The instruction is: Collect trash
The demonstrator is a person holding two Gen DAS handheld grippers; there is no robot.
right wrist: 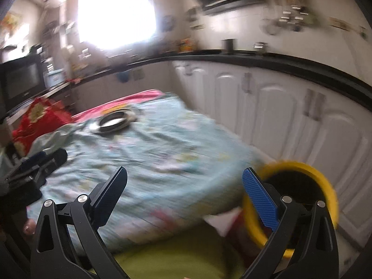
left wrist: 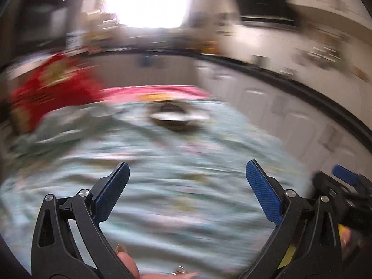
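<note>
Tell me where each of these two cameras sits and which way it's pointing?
Left wrist view: rides on the left gripper, looking forward between its open fingers across the tablecloth to the bowl, red bag and window; the right gripper and bits of the person's fingers show low down.
Right wrist view: rides on the right gripper, also open, facing the same table from nearer the cabinets, with the yellow bin beside it; the left gripper shows at left.
Shared: tablecloth, bowl, red bag, window, counter.
</note>
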